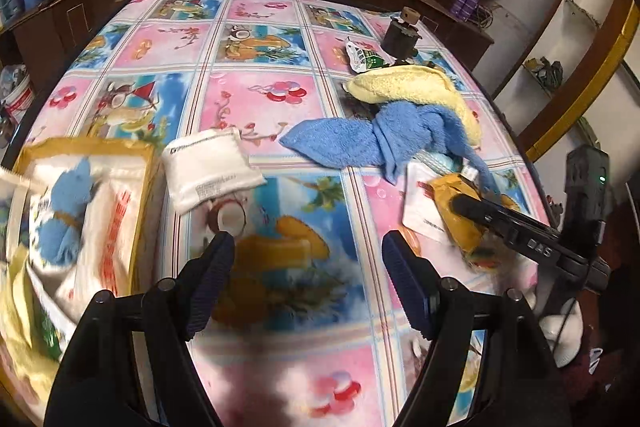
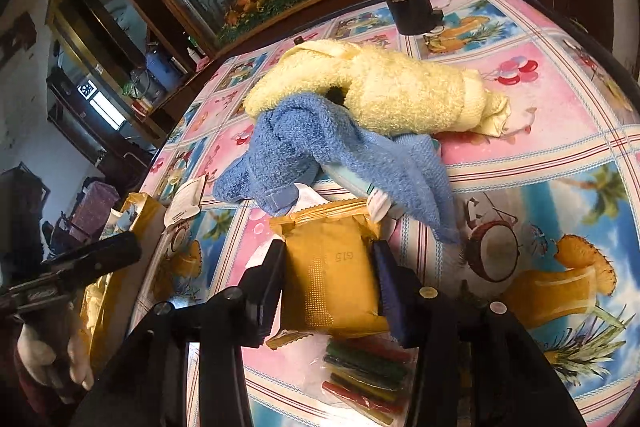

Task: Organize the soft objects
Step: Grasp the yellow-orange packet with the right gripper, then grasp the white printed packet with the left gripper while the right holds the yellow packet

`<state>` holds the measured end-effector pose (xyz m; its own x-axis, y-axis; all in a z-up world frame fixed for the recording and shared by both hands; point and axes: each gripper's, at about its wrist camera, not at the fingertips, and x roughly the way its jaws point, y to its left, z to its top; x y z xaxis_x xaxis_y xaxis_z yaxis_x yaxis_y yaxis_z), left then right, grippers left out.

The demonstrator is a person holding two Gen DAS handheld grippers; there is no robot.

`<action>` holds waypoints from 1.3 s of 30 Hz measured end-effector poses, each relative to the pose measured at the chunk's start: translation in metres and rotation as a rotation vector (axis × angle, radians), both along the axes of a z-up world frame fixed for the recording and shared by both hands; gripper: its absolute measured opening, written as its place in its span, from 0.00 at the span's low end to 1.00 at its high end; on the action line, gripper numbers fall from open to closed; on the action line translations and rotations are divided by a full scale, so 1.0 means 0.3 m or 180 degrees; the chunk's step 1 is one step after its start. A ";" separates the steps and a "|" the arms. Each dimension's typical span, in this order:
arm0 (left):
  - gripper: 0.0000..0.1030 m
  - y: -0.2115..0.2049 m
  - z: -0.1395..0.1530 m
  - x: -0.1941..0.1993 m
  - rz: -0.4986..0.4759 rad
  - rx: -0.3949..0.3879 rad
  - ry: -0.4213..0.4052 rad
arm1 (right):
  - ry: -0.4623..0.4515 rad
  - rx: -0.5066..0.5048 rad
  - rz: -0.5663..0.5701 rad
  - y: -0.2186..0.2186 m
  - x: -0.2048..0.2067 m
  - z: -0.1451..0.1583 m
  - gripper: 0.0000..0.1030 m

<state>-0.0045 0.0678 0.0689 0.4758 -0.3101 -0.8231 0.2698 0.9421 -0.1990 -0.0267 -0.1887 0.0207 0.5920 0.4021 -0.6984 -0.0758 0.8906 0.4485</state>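
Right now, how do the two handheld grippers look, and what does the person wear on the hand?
Both grippers are black, with two flat fingers on bolted arms. The left gripper has dark blue ribbed pads. The right gripper shows white lettering in the left wrist view. The hand seems to wear a white glove.

Open desk (image 1: 304, 307) is seen ahead of the left gripper (image 1: 308, 263), its 2 fingers spread with nothing between them. That lane is bounded on the left by the white pouch (image 1: 212, 171) and the yellow-rimmed bag (image 1: 86, 147) — on the right by the blue towel (image 1: 360, 143), yellow towel (image 1: 412, 87) and orange packet (image 2: 332, 275). Far back, a dark jar (image 1: 400, 35) stands.
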 end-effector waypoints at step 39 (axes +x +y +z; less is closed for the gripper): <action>0.93 -0.132 -0.040 0.125 -0.0710 -0.0155 0.0774 | -0.0097 0.0091 0.0004 -0.012 -0.003 0.015 0.53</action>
<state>0.0329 0.0281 0.0567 0.1831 -0.4263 -0.8859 0.4075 0.8529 -0.3262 -0.0275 -0.1922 0.0253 0.6124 0.4225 -0.6682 -0.0910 0.8773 0.4713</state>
